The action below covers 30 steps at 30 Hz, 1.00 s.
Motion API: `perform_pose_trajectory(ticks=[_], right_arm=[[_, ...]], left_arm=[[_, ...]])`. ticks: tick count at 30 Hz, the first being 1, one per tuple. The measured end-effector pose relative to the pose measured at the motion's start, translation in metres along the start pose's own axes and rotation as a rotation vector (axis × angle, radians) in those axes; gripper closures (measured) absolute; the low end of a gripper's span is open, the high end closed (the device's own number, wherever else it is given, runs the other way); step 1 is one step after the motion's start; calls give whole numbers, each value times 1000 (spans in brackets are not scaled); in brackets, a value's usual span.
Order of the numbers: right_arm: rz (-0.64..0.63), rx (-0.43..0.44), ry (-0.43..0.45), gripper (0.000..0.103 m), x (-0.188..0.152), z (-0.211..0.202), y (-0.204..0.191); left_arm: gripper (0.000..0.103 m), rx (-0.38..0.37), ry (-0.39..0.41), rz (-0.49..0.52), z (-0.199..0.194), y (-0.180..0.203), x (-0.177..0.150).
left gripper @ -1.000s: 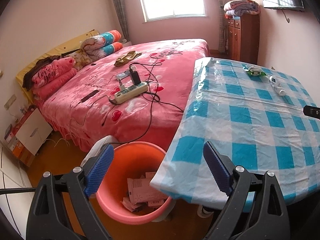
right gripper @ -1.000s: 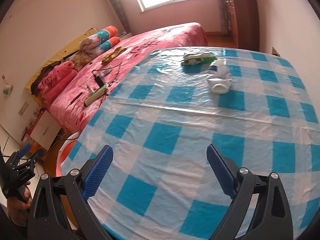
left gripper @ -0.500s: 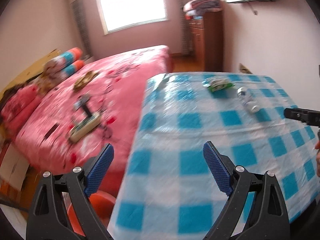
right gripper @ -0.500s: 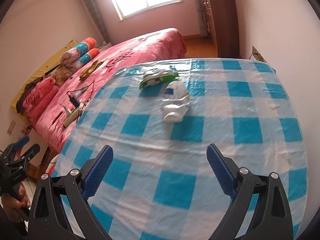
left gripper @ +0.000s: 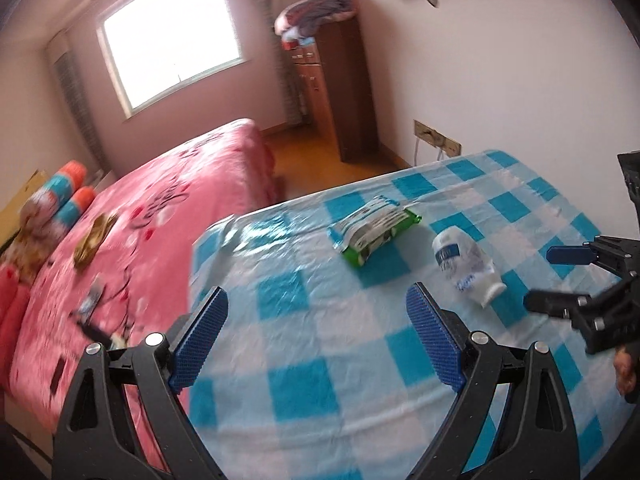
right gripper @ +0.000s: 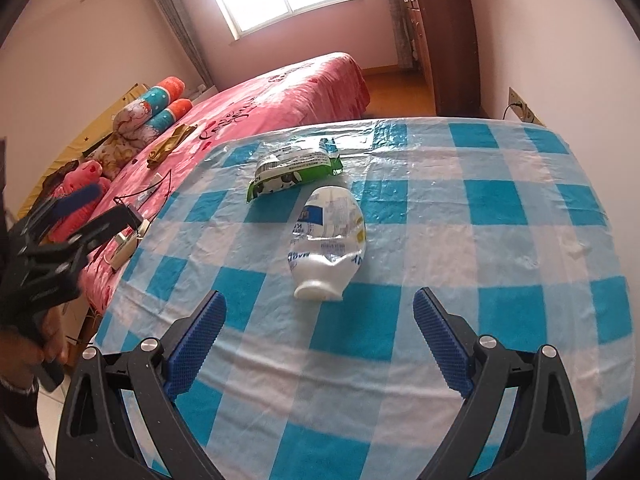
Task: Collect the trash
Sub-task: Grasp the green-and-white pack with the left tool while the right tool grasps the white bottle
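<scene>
A crushed white plastic bottle [right gripper: 326,246] lies on its side on the blue-and-white checked table [right gripper: 500,240], cap end toward me. Just beyond it lies a green-and-white snack wrapper [right gripper: 294,170]. My right gripper [right gripper: 318,312] stands open just short of the bottle's cap, nothing between its pads. My left gripper [left gripper: 316,308] is open over the table's left part, empty, with the wrapper [left gripper: 374,236] and the bottle [left gripper: 466,270] ahead to its right. Each gripper shows in the other's view: the right gripper [left gripper: 558,278] at the right edge, the left gripper [right gripper: 86,208] at the left edge.
A bed with a pink cover [left gripper: 140,232] runs along the table's left side, carrying cables, a power strip and pillows [right gripper: 154,114]. A brown cabinet [right gripper: 444,36] stands by the far wall under a folded blanket. A wall socket [left gripper: 436,142] sits behind the table.
My left gripper has swung from over the orange bin beside the bed to above the table, rolling as it went. My right gripper has moved forward toward the bottle. Both stayed open.
</scene>
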State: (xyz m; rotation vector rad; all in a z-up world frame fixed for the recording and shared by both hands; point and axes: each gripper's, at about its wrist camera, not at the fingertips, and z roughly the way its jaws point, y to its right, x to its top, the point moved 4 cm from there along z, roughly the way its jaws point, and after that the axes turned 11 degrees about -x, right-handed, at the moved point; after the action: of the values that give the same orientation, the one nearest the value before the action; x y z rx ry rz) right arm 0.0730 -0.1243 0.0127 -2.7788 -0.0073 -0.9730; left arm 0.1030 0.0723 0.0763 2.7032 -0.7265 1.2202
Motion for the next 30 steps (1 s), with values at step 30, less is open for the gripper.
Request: perform_pose_trajectory(ticks=[30], right_arm=[[-57, 90, -23, 9, 35, 78, -10]], left_arm=[[12, -218, -197, 105, 184, 11, 43]])
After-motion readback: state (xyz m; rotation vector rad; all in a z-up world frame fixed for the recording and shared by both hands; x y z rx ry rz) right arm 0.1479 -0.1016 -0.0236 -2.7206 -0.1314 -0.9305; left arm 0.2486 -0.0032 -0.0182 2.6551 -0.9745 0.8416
